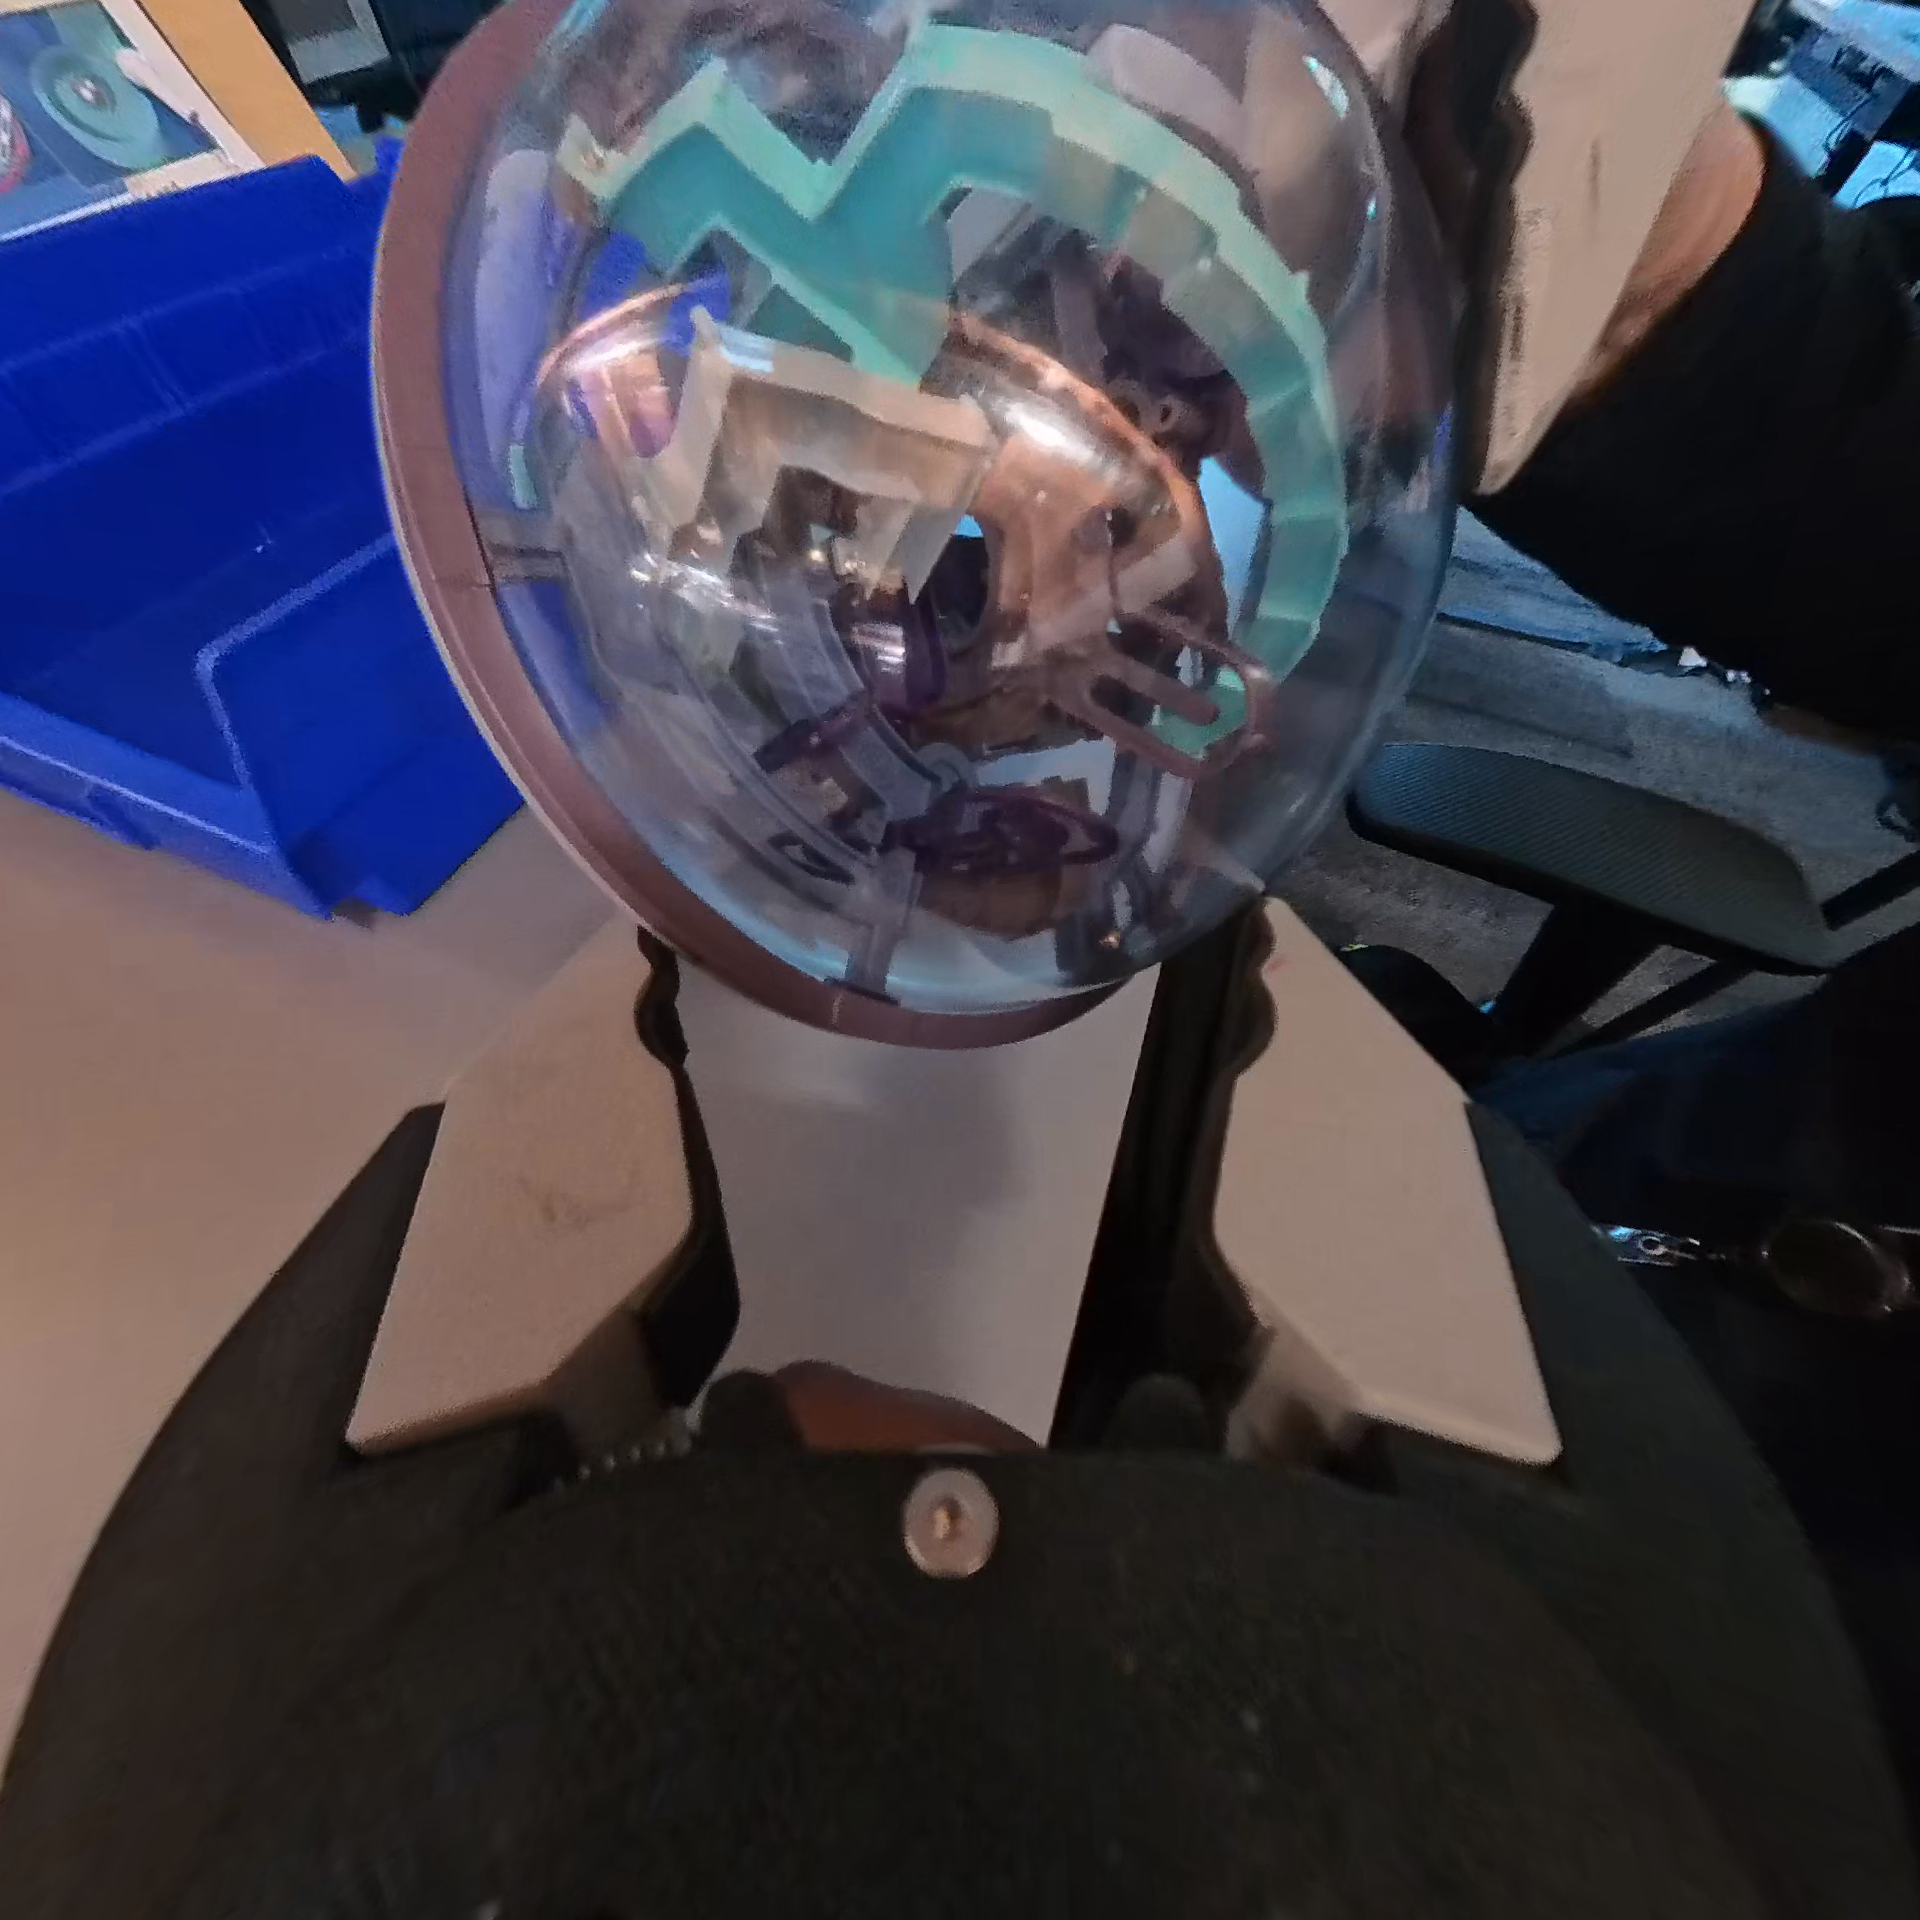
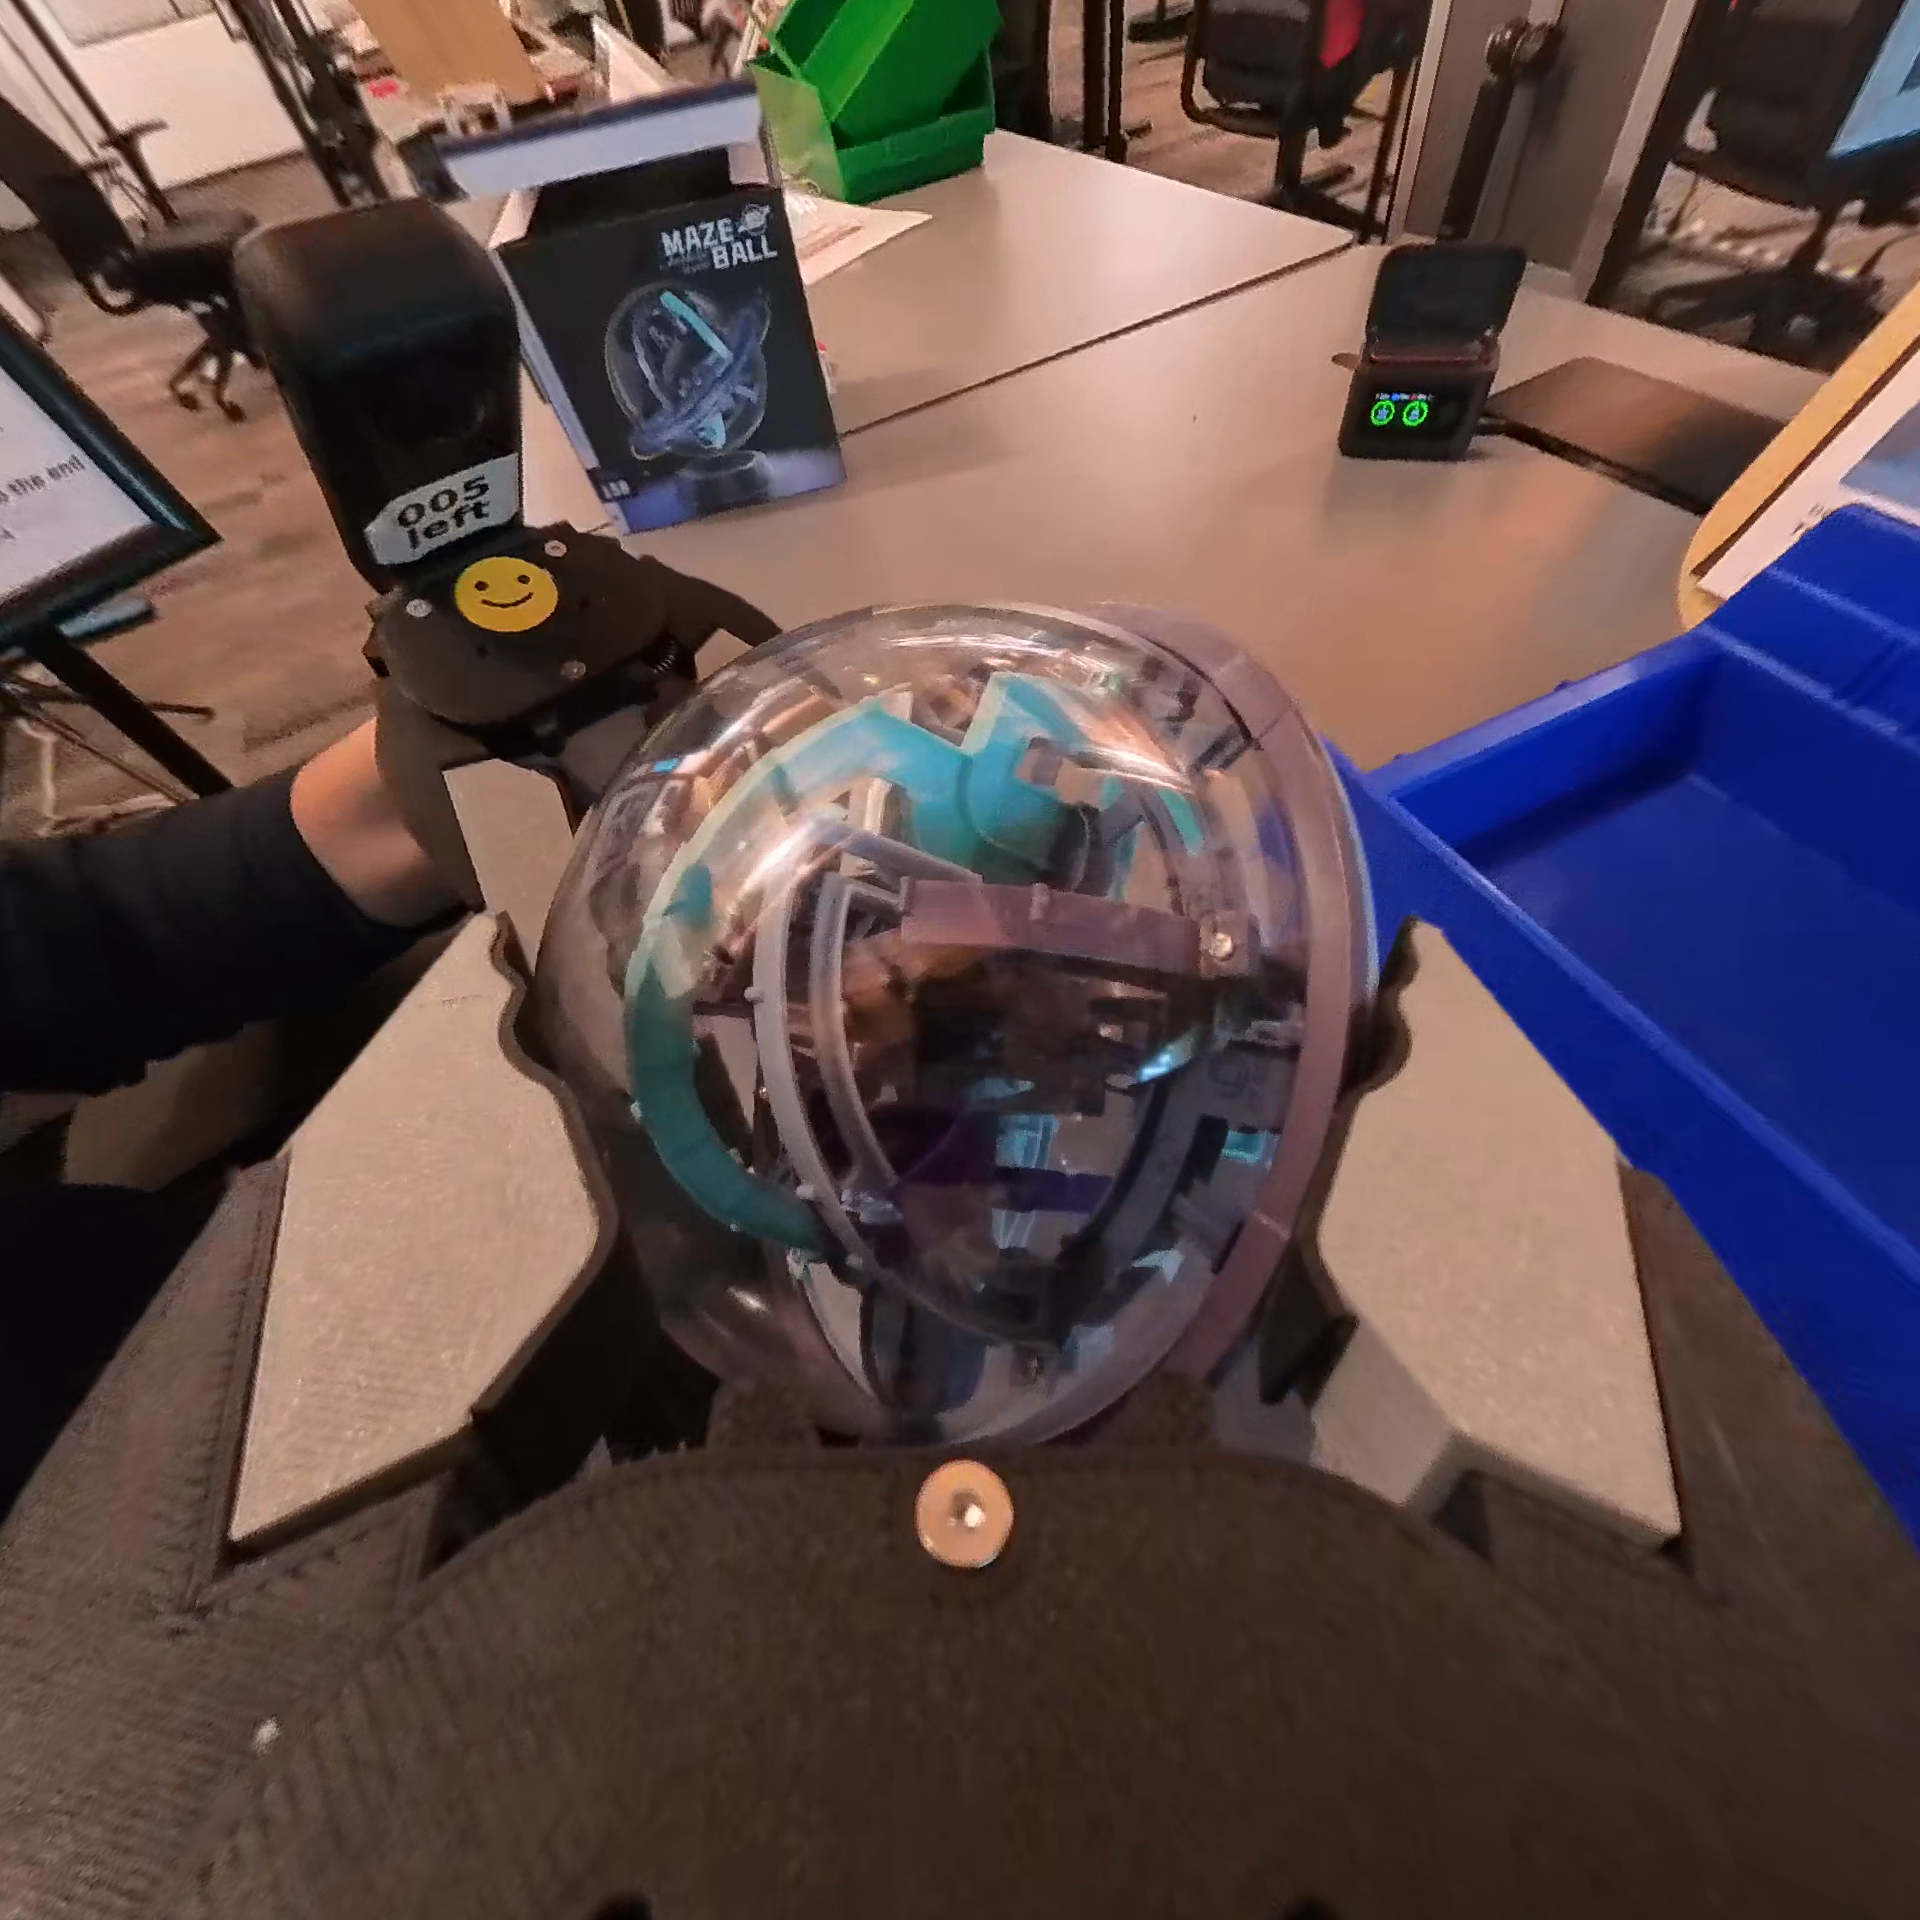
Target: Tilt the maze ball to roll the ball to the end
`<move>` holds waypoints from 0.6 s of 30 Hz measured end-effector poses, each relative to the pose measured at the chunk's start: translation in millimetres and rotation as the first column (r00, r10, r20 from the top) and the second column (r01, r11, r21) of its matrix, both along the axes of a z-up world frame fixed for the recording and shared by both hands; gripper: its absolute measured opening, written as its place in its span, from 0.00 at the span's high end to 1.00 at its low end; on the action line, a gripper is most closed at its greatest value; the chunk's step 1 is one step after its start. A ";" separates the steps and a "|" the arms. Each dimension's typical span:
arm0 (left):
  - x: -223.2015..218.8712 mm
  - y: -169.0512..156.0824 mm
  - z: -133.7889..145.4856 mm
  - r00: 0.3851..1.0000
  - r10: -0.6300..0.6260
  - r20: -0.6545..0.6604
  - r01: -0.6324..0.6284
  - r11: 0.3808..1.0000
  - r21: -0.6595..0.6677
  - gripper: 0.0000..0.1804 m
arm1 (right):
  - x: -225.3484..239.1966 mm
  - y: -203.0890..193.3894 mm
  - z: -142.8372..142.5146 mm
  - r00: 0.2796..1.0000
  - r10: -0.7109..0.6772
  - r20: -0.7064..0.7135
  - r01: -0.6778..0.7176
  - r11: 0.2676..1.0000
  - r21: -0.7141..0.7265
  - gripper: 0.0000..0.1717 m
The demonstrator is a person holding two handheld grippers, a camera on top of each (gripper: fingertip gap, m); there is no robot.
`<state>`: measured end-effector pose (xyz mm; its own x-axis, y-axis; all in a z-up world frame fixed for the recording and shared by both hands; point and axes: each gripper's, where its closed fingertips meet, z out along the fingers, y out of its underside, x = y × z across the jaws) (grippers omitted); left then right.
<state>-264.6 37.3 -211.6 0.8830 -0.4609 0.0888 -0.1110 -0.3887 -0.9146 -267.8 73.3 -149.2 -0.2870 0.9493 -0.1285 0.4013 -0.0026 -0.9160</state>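
The maze ball (image 2: 956,1039) is a clear sphere with teal, grey and purple tracks inside and a purple-grey rim. It is held up over the table. My right gripper (image 2: 951,935) is spread wide, with both pads pressed against the ball's sides. A small silvery bead (image 2: 1218,943) sits at the right end of a purple track. In the left wrist view the ball (image 1: 914,520) fills the upper middle. My left gripper (image 1: 951,935) has both fingertips against its lower cap. In the right wrist view the left gripper (image 2: 665,717) meets the ball's far left side.
A blue bin (image 2: 1662,935) stands close on the right, also in the left wrist view (image 1: 208,520). On the grey table (image 2: 1143,520) are the toy's dark box (image 2: 686,364), a green bin (image 2: 883,94) and a small black device (image 2: 1413,405). A person's sleeve (image 2: 156,935) is at left.
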 end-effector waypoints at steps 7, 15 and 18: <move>-0.3 1.2 -9.7 1.000 0.001 0.000 -0.001 1.000 -0.019 0.43 | -0.1 6.6 -11.8 0.999 -0.013 0.031 0.016 0.994 -0.108 0.12; 1.8 2.5 -14.9 0.999 -0.017 -0.040 0.017 1.000 -0.013 0.47 | 6.1 17.2 -21.2 0.999 -0.017 0.048 0.031 0.956 -0.291 0.12; 2.3 3.3 -16.9 0.999 -0.020 -0.037 0.020 1.000 -0.017 0.48 | 7.1 20.1 -25.0 0.998 -0.022 0.053 0.038 0.941 -0.336 0.12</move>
<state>-262.3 40.5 -228.5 0.8765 -0.4772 0.0633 -0.1529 -0.4008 -0.9033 -260.7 93.5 -174.2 -0.2446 0.8564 -0.4546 0.4396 -0.3200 -0.8392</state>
